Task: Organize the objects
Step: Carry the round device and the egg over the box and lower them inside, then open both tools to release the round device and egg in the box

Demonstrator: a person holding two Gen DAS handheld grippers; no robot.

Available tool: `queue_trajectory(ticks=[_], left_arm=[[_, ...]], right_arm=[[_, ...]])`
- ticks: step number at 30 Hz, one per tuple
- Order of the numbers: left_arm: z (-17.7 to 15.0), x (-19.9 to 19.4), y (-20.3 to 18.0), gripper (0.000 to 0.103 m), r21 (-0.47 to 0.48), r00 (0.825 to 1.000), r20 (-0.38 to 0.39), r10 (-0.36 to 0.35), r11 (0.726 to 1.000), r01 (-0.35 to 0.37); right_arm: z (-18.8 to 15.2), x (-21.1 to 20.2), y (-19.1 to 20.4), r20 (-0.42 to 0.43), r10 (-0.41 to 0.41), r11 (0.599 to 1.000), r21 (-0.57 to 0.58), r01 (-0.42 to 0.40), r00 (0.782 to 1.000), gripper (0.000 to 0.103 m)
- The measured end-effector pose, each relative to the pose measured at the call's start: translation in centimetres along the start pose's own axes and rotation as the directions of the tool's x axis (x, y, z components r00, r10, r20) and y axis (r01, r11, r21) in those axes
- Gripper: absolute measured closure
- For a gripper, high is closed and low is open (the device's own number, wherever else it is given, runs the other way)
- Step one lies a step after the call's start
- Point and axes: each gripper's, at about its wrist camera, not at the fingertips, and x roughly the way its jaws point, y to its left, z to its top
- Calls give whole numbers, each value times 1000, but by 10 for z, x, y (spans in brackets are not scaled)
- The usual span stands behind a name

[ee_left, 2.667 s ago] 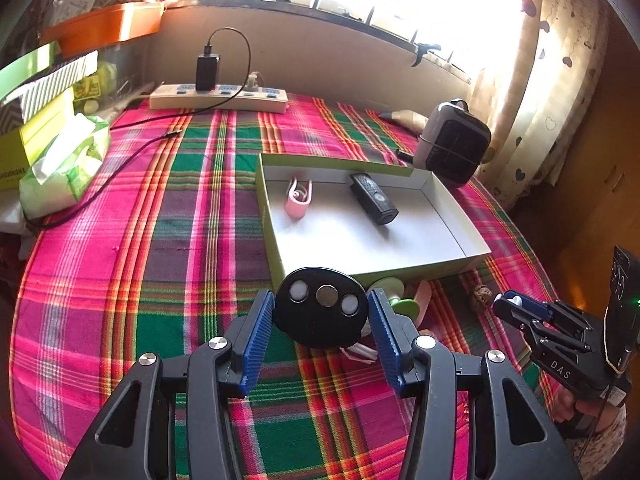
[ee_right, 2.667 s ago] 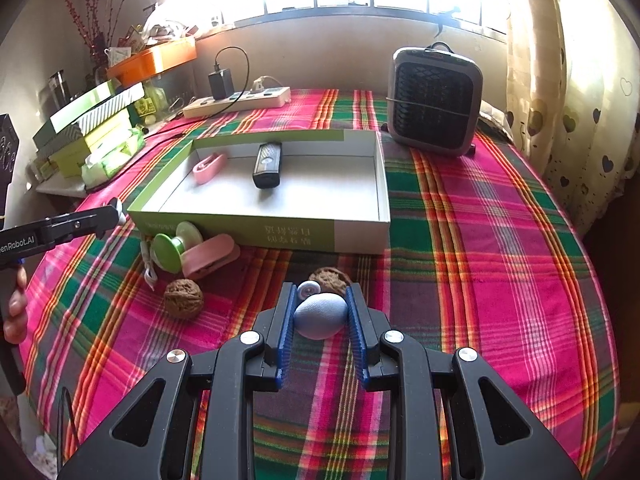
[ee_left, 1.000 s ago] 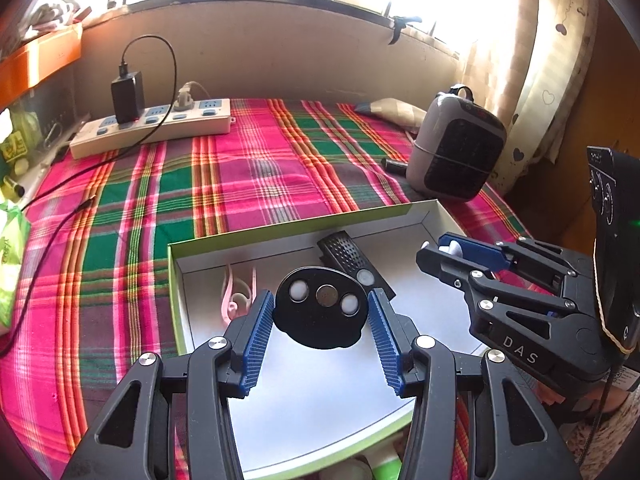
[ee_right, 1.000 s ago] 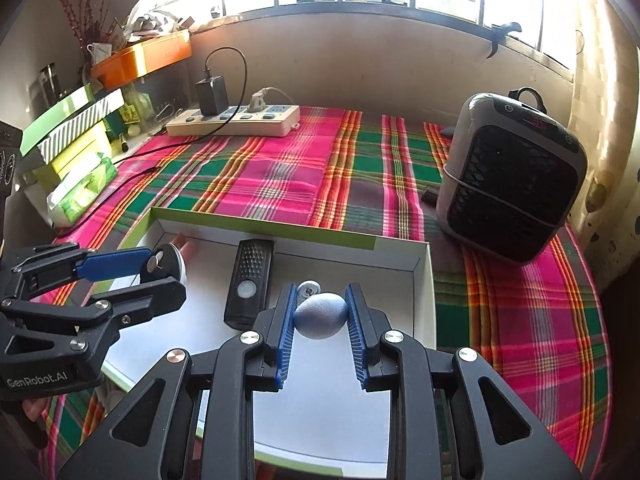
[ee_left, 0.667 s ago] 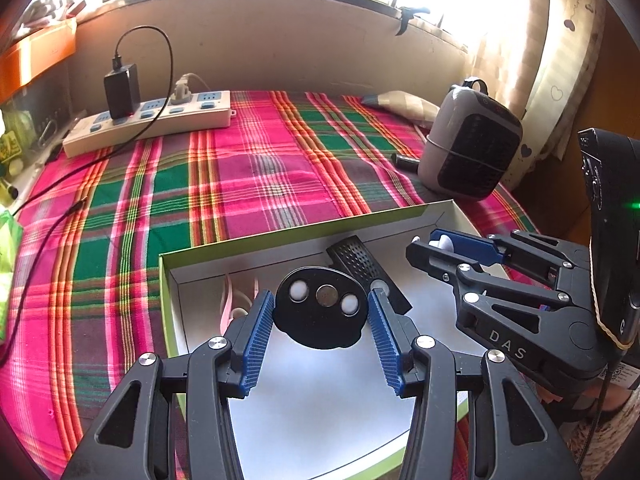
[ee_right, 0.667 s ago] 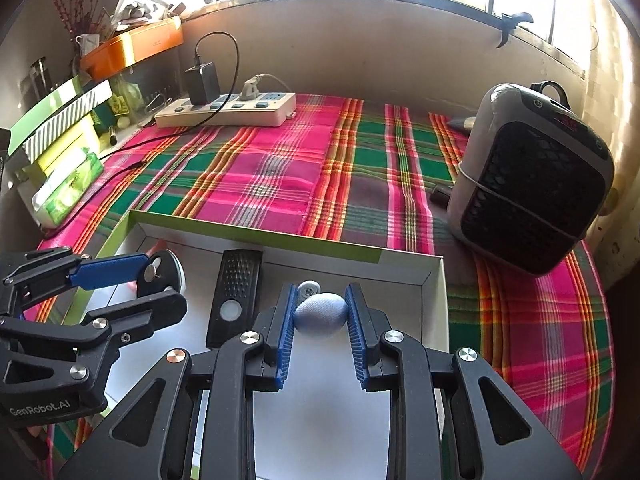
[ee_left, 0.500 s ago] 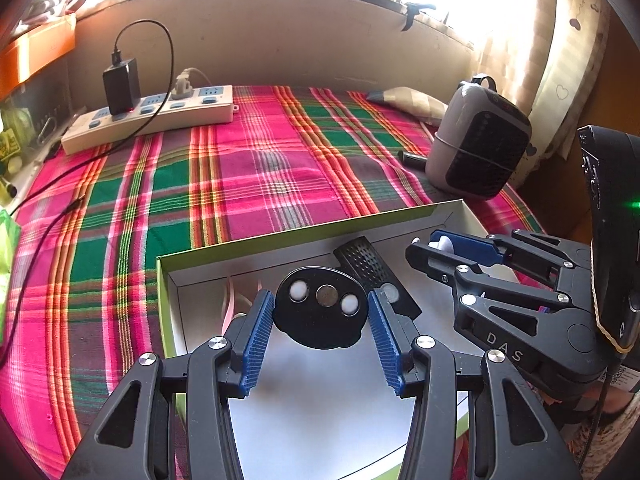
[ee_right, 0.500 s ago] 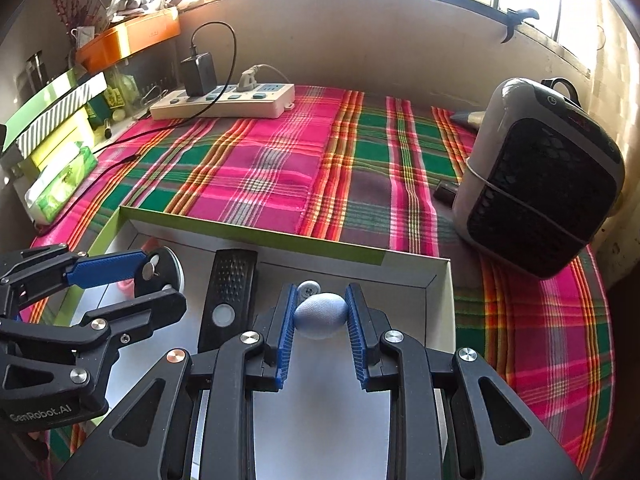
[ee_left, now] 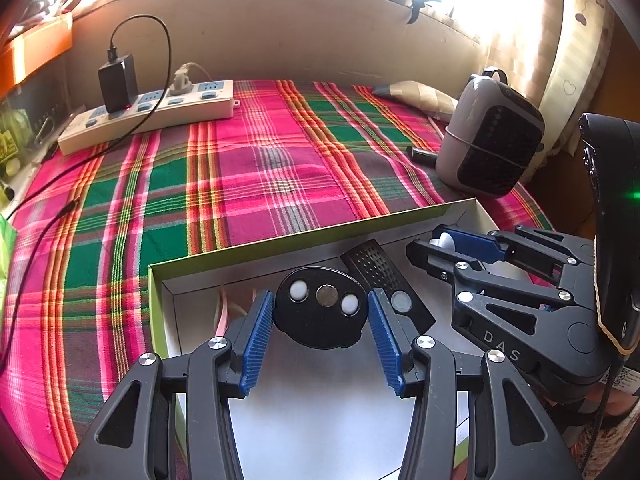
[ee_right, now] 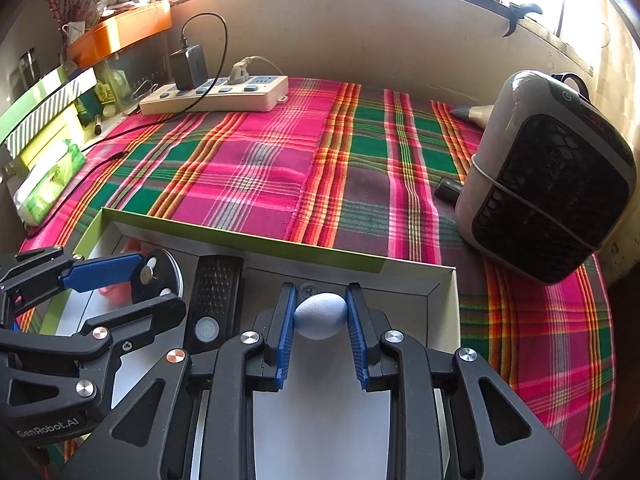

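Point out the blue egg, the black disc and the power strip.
blue egg (ee_right: 320,315), right wrist view, middle of its shell
black disc (ee_left: 322,307), left wrist view, centre of its face
power strip (ee_right: 224,98), right wrist view, its top

The plaid tablecloth (ee_left: 280,168) is showing as woven cloth, matt and slightly creased. The open box (ee_left: 360,228) is looking like smooth cardboard, green outside and plain white inside. Both grippers are appearing as matt black plastic with bright metal screw heads and ribbed blue pads (ee_left: 256,340). Between the left pads, the black disc (ee_left: 320,308) is looking like smooth plastic with a dull metal centre. The pale blue egg-shaped object (ee_right: 320,314) is showing a fine-grained matt surface. At right, the heater (ee_right: 548,176) is gleaming as glossy plastic.
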Motion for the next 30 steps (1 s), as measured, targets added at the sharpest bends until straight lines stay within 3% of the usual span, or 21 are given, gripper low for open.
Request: queue_trajectory(ticks=[30], left_arm=[[0,6,-2,56,3,1000,-20,0,1000,0]], right_arm=[[1,-1,3,-8,-6,1000,-2,6,1000,75]])
